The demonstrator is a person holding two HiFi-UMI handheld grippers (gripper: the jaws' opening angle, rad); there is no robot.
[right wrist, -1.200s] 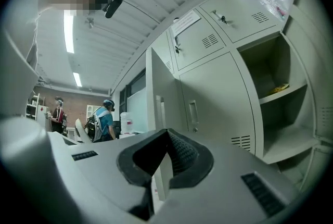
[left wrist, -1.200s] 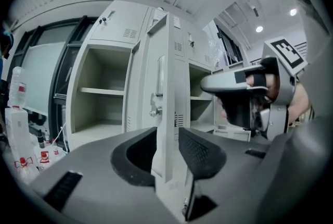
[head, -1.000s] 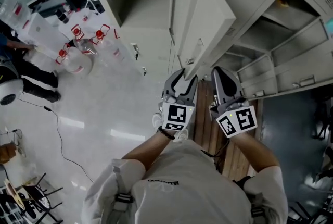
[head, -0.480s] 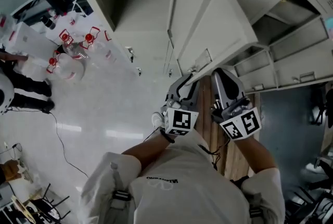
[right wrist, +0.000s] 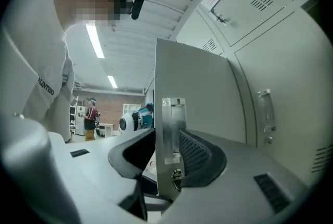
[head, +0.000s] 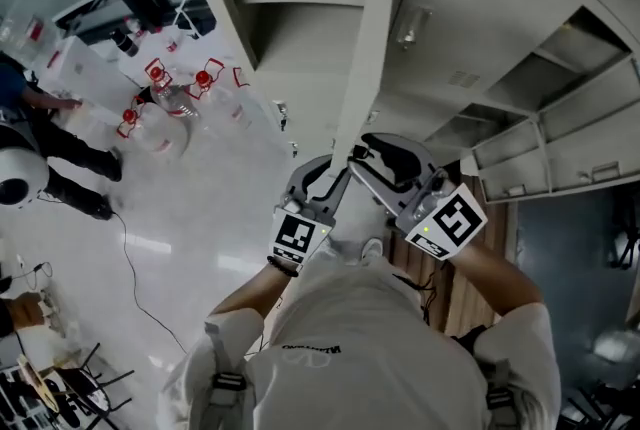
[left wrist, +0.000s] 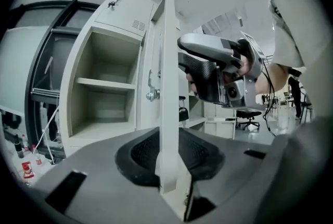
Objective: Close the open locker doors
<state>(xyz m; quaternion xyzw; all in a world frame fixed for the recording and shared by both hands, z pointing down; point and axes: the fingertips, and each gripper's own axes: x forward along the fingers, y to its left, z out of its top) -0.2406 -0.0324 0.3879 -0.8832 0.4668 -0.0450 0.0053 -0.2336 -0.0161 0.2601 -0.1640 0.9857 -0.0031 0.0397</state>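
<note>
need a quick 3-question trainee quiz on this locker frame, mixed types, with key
1. True or false: the locker door is fully shut.
2. Multiple choice: what stands between the jaws of the left gripper? A) a bottle B) the door's edge C) nothing
3. Fill in: between the jaws of the right gripper stands the door's metal ___.

Key
1. False: it stands open, edge-on between the two grippers.
2. B. Those jaws have just been closing, and the pads do not appear to press on the edge.
3. handle. Those jaws have just been opening.
</note>
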